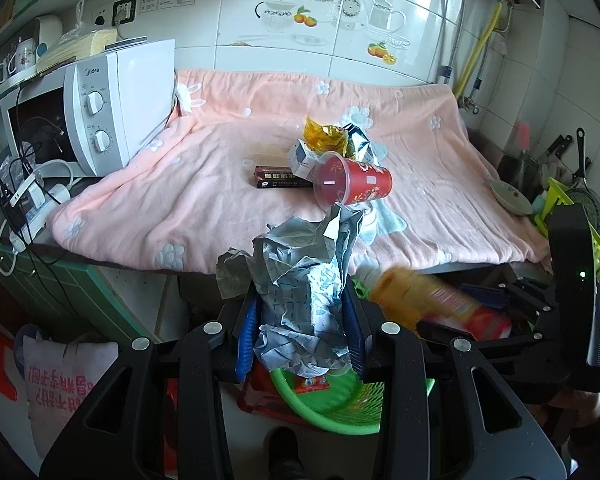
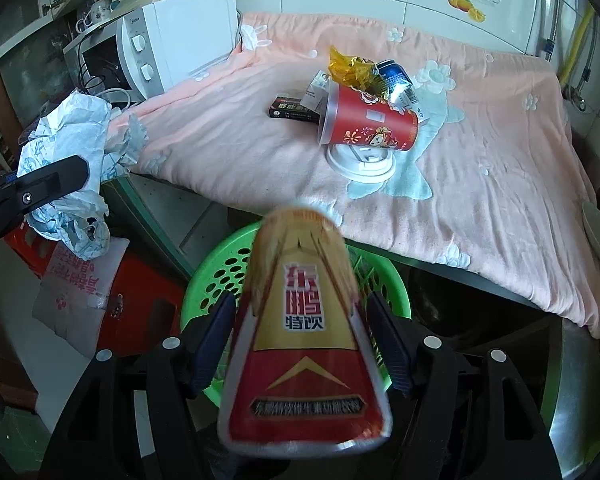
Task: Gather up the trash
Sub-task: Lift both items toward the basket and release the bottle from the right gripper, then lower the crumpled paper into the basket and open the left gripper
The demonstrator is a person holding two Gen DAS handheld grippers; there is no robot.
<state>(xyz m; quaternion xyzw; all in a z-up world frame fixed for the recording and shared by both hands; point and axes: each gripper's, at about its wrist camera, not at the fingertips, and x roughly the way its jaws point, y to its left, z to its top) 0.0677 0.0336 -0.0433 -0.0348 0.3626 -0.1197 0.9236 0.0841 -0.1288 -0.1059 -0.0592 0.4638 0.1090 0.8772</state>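
Note:
My left gripper [image 1: 302, 320] is shut on a crumpled grey-blue paper wad [image 1: 300, 280], held above the green plastic basket [image 1: 348, 408]; the wad also shows in the right wrist view [image 2: 68, 152]. My right gripper [image 2: 300, 340] stands over the green basket [image 2: 216, 280] with a gold-and-red drink bottle [image 2: 304, 344] between its fingers, blurred; the jaws look slightly apart from it. The bottle shows blurred in the left wrist view [image 1: 432, 300]. On the pink blanket [image 2: 480, 168] lie a red cup [image 2: 368, 124], a gold wrapper [image 2: 352, 68], a black box [image 2: 292, 110], a white lid [image 2: 360, 164] and a blue can [image 2: 396, 74].
A white microwave [image 1: 112, 108] stands at the left on the counter with cables and a power strip [image 1: 28, 200] beside it. A bowl [image 1: 510, 198] and a green rack [image 1: 572, 216] sit at the right. A red stool [image 2: 140, 300] and a plastic bag [image 2: 76, 296] are below.

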